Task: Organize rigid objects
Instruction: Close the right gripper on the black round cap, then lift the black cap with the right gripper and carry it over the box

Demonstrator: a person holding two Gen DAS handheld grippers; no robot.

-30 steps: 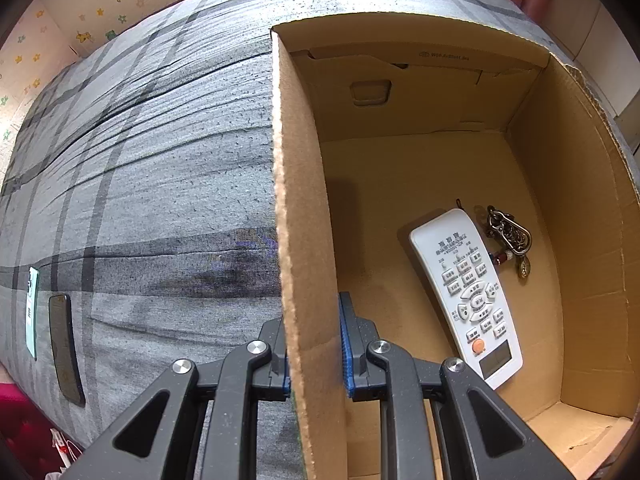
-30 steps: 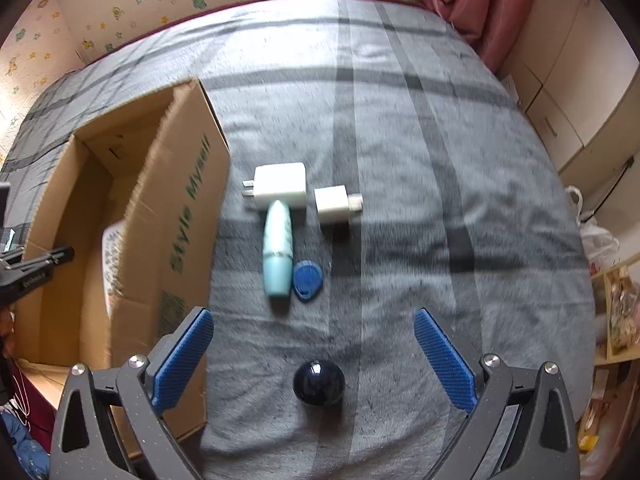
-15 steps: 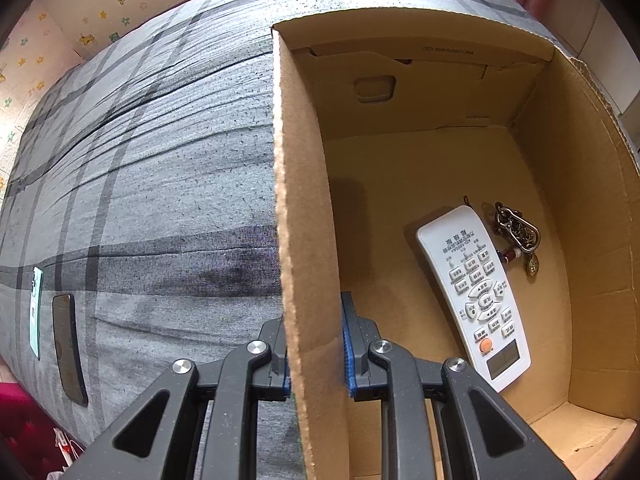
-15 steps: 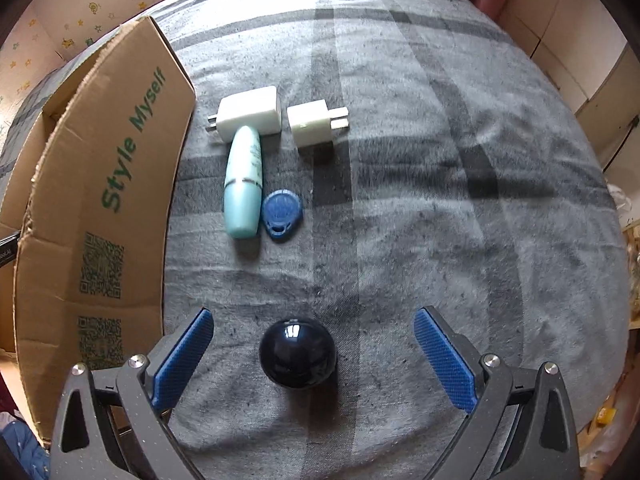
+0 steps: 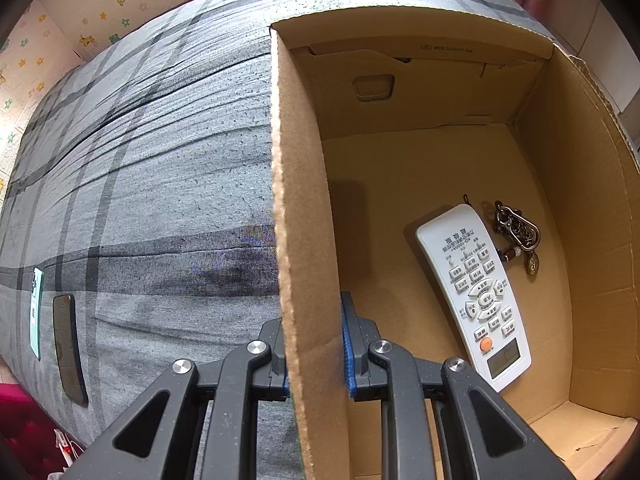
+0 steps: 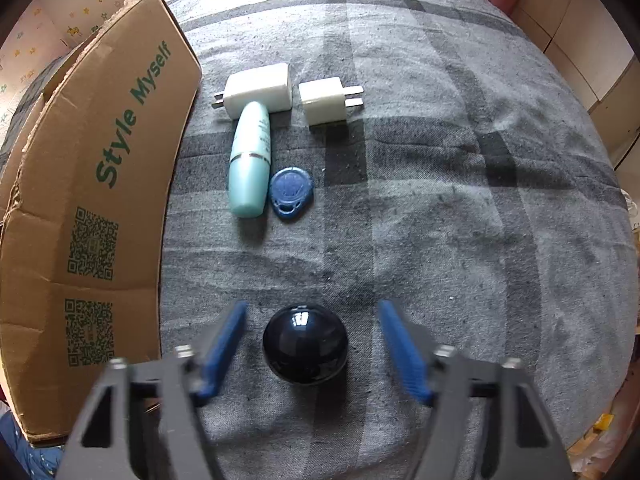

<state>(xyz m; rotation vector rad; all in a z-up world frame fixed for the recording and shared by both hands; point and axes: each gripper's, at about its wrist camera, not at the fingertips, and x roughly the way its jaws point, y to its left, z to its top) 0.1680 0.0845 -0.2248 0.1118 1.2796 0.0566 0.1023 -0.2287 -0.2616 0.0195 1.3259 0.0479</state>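
Grasp step: right gripper [image 6: 310, 342] closing around glossy dark-blue ball [image 6: 305, 344], pads not yet touching, just beside brown cardboard box [image 6: 100, 184]; left gripper [image 5: 314, 344] clamped on box wall; next, squeeze centred

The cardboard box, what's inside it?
Inside the cardboard box lie a white remote control and, beside it, a bunch of metal keyrings. The near wall hides the floor right behind it.
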